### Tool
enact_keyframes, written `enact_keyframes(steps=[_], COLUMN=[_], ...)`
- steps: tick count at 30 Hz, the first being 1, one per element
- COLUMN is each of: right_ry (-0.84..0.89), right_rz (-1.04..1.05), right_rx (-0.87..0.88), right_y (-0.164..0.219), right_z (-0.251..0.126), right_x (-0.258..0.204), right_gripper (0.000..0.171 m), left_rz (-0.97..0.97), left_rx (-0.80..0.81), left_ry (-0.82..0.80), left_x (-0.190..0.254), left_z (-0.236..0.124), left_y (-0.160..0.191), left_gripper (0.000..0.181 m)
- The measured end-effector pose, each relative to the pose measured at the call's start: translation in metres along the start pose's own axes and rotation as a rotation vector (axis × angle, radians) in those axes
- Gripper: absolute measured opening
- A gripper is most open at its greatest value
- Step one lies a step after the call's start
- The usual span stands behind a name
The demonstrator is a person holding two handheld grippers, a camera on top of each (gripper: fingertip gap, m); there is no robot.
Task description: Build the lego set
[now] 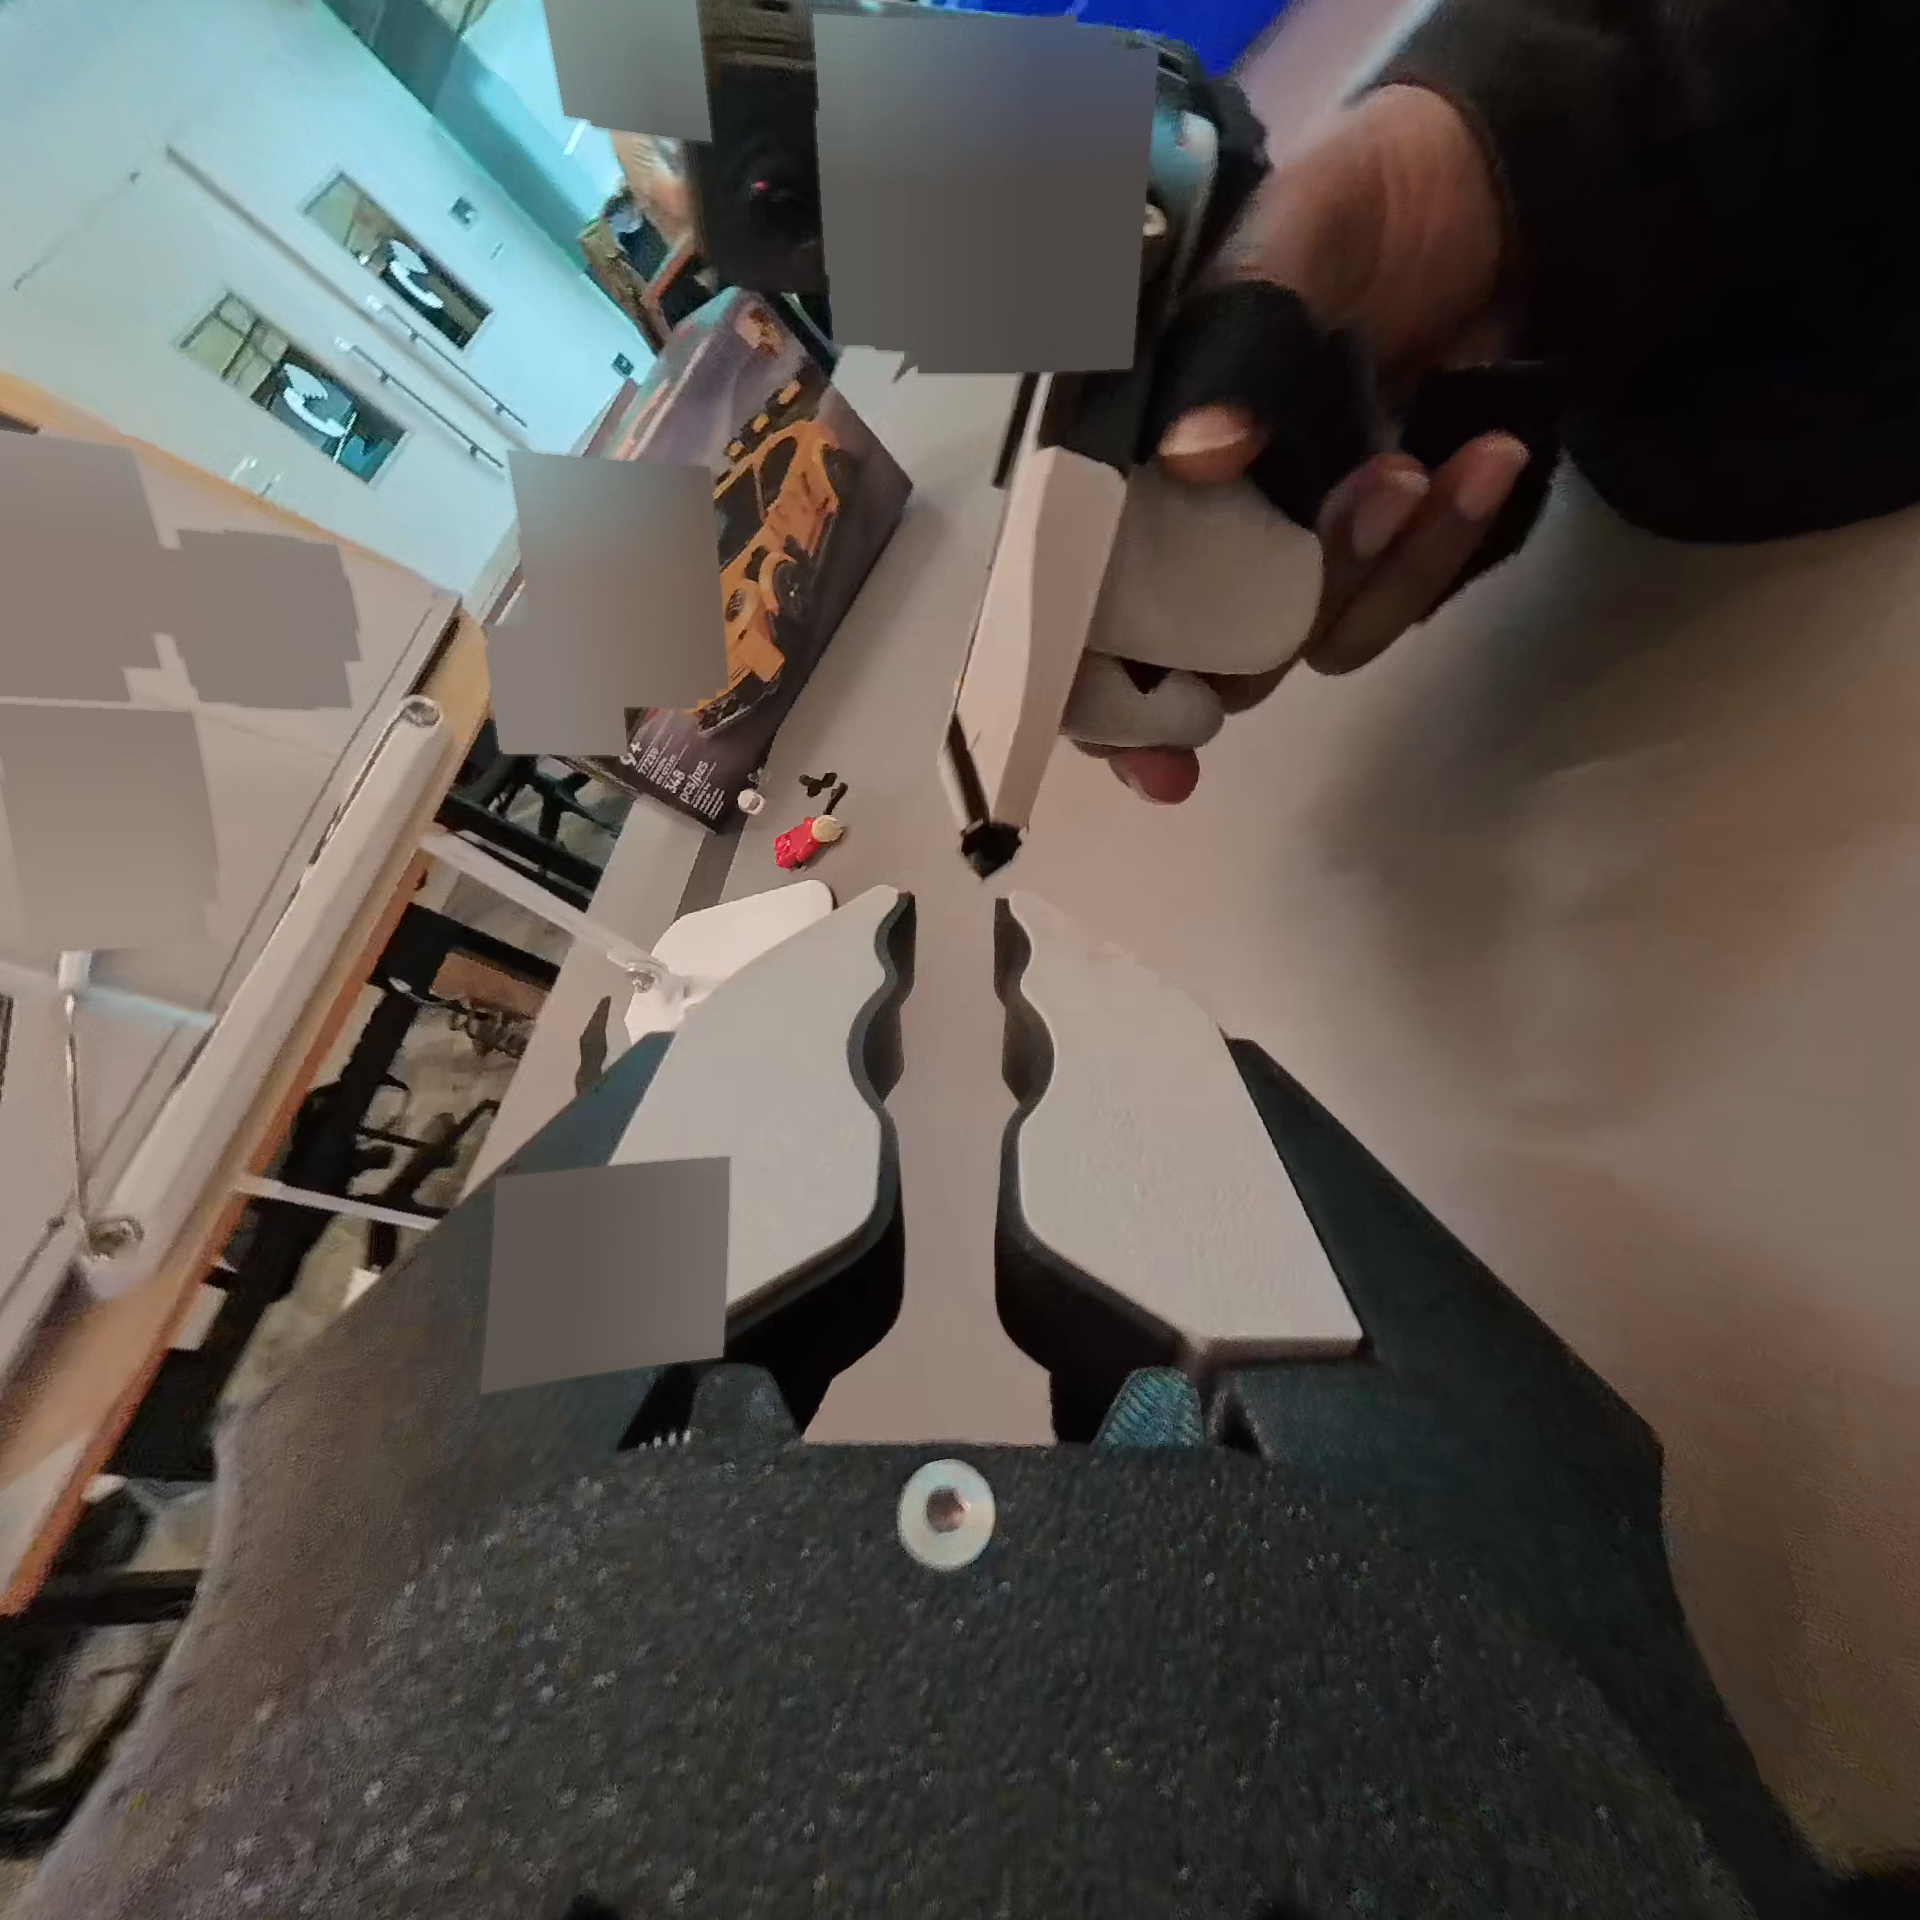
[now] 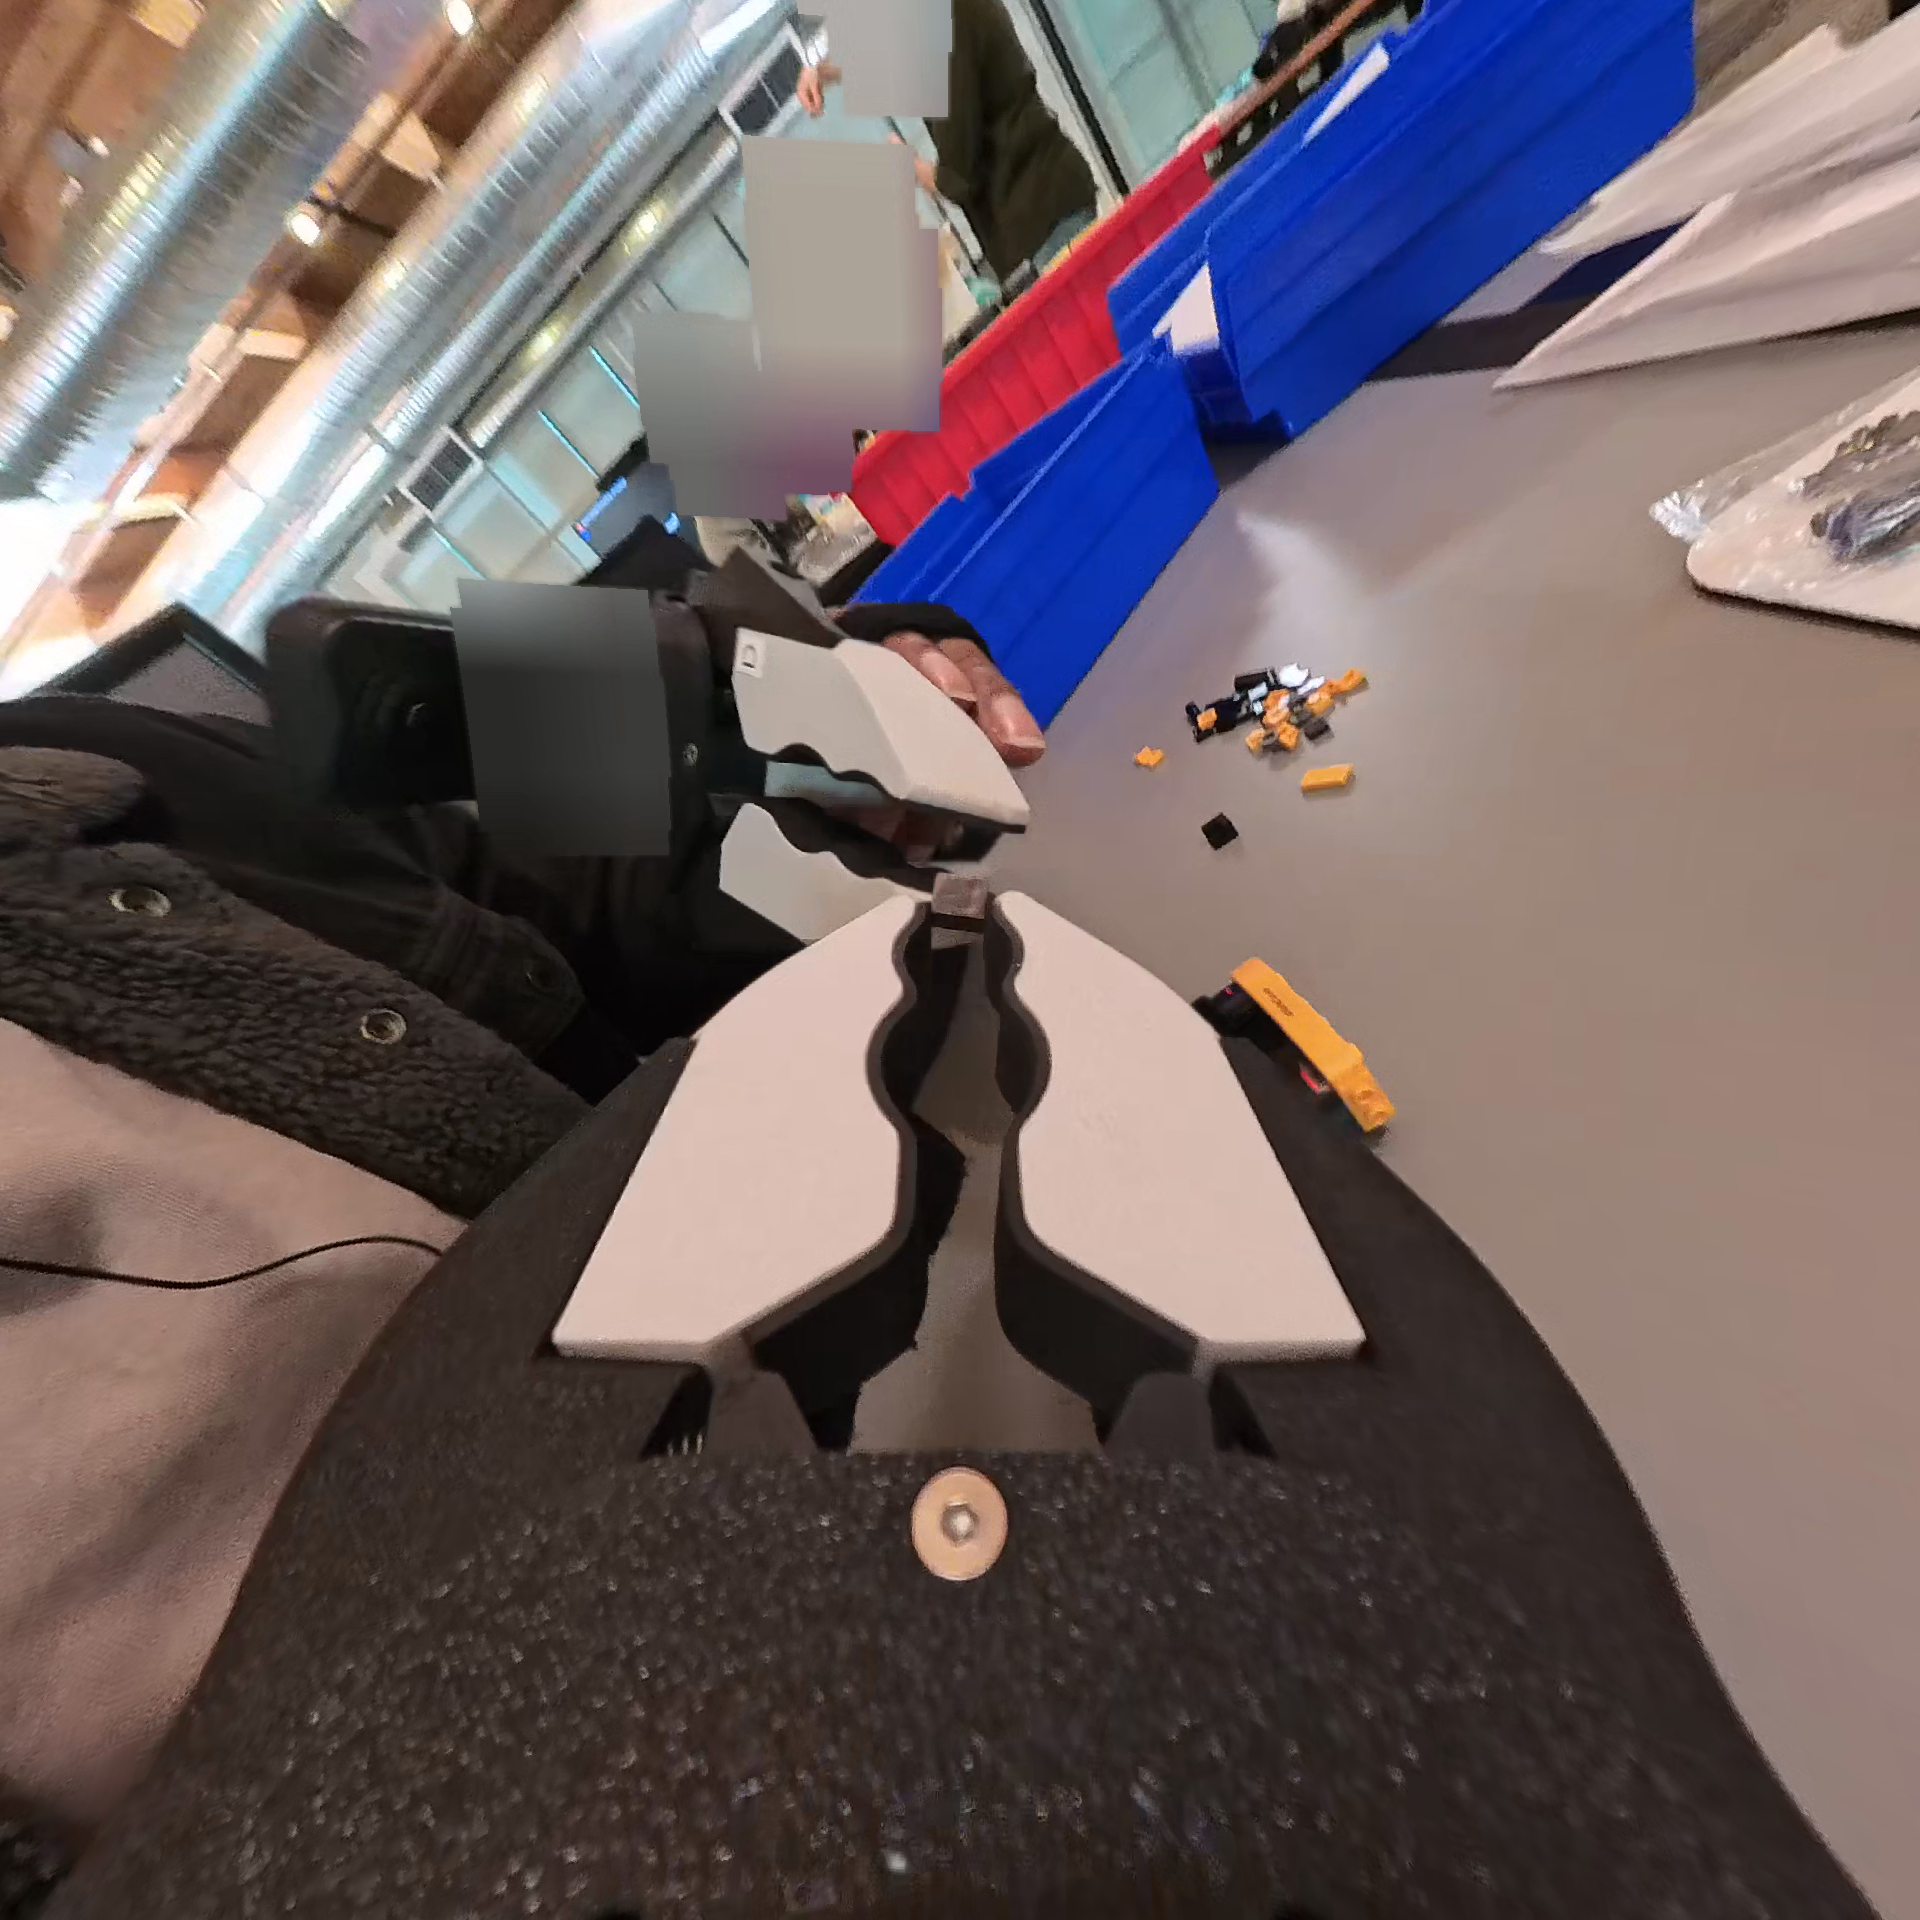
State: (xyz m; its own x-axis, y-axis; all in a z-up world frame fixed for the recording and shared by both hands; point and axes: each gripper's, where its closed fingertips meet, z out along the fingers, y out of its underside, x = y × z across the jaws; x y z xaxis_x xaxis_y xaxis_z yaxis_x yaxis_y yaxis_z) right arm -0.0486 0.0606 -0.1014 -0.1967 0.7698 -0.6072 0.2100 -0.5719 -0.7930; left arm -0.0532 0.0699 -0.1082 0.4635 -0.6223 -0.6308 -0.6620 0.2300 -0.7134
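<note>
**Small dark brick pinched at the tips, loose parts waiting farther out**

Nearest in the right wrist view, the right tongs (image 2: 958, 914) are closed on a small dark brick (image 2: 958, 902), pinched at the very tips. The left wrist view shows the same tongs from the far side, with the dark piece (image 1: 989, 844) at their tip, just beyond the left tongs (image 1: 954, 906). The left tongs stand slightly parted with nothing between them; bare grey bench (image 1: 1558, 1039) shows through the gap.

A piece this small should be very light, rigid and smooth-sided, so it could twist or shoot out of a tip pinch. A squarer grip across two flat, opposite sides would likely steady it, and pressing it home probably needs a firm, straight push.

Just right of the right tongs lies an orange and black part-built assembly (image 2: 1311, 1039) on the bench. It looks stiff but may shed parts if squeezed across its length; its long flat sides seem the safest hold.

Farther out is a lone black piece (image 2: 1218, 832), then a scatter of orange and black loose bricks (image 2: 1280, 713). Beyond stand blue bins (image 2: 1351, 260) and a red bin (image 2: 1018, 353).

In the left wrist view a red minifigure (image 1: 805, 840) lies near the set's box (image 1: 769, 540), at the bench's far left.
</note>
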Motion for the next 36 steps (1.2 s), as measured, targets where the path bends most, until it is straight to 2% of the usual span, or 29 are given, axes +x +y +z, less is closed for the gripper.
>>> enact_keyframes(steps=[4, 8, 15, 20, 22, 25, 31, 36], right_ry=[-0.02, -0.05, -0.099, -0.149, -0.15, -0.147, -0.157, -0.164], right_rz=[-0.001, 0.021, 0.053, 0.038, 0.004, -0.026, 0.005, -0.008], right_rx=[0.087, 0.114, 0.086, -0.003, -0.057, -0.08, -0.108, -0.164], right_y=[-0.013, -0.015, -0.01, 0.001, 0.009, 0.011, 0.015, 0.025], right_z=[-0.006, -0.003, 0.001, -0.002, -0.004, -0.006, -0.003, 0.0], right_x=[-0.001, -0.004, -0.009, -0.014, -0.015, -0.017, -0.018, -0.021], right_gripper=[0.009, 0.009, 0.01, 0.009, 0.0, 0.015, 0.021, 0.009], left_rz=[-0.132, -0.106, -0.072, -0.066, -0.065, -0.096, -0.067, -0.044], left_rx=[0.072, 0.102, 0.146, 0.17, 0.187, 0.204, 0.228, 0.232], left_ry=[-0.001, -0.017, -0.04, 0.04, 0.07, 0.132, 0.26, 0.298], left_x=[-0.007, -0.002, -0.003, 0.006, 0.009, 0.012, 0.035, 0.042], left_z=[-0.003, 0.0, -0.005, -0.007, -0.009, -0.012, -0.014, -0.014], left_y=[-0.005, -0.014, -0.021, -0.024, -0.024, -0.023, -0.024, -0.022], left_gripper=[0.011, 0.016, 0.008, 0.007, 0.001, 0.001, 0.001, 0.001])
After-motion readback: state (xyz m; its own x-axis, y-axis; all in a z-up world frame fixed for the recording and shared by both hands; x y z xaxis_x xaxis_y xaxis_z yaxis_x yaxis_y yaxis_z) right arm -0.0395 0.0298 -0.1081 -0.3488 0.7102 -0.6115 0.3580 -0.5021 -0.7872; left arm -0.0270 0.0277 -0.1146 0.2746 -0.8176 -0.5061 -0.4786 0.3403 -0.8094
